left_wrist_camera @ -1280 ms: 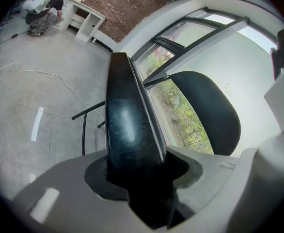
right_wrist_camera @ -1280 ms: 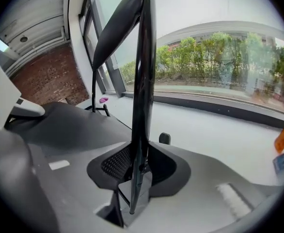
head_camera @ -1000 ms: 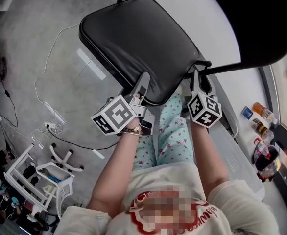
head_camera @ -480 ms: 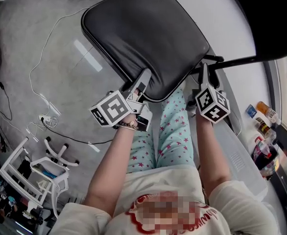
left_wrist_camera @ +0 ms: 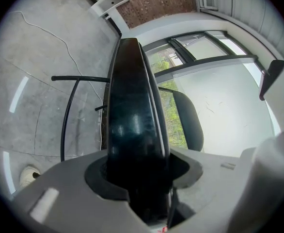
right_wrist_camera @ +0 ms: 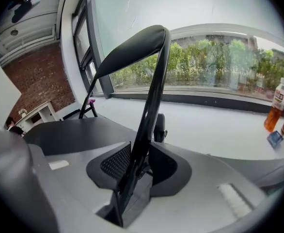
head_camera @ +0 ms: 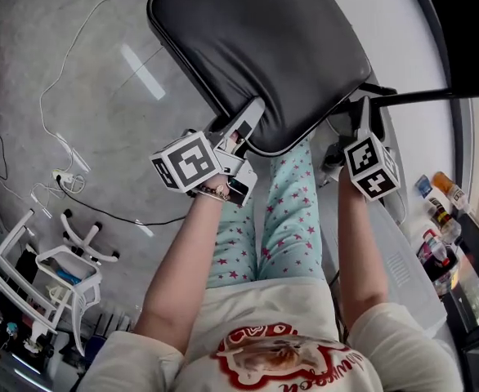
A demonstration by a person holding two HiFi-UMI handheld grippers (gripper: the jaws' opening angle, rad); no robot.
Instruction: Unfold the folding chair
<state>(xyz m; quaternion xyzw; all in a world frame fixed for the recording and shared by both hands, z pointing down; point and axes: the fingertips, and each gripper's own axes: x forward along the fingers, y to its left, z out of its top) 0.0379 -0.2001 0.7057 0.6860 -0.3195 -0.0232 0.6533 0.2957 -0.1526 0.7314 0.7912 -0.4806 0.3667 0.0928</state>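
Note:
The folding chair's black padded seat [head_camera: 264,47] fills the top of the head view, with its backrest [head_camera: 476,31] at the upper right. My left gripper [head_camera: 252,121] is shut on the seat's near edge. In the left gripper view that edge [left_wrist_camera: 132,110] fills the gap between the pads. My right gripper [head_camera: 360,109] sits on the thin black frame tube [head_camera: 419,98] beside the seat. Its jaws have just been opening slightly, and the tube [right_wrist_camera: 151,96] still runs slantwise between the pads, touching them.
A person's legs in star-print trousers [head_camera: 280,211] stand right below the seat. A white cable [head_camera: 51,129] trails over the grey floor and a white rack [head_camera: 35,276] stands at the lower left. Bottles [head_camera: 445,190] sit on the white ledge at the right.
Both hands have sunk with the chair. The seat has swung further out and now covers more of the top of the view. The right gripper has shifted right along the frame.

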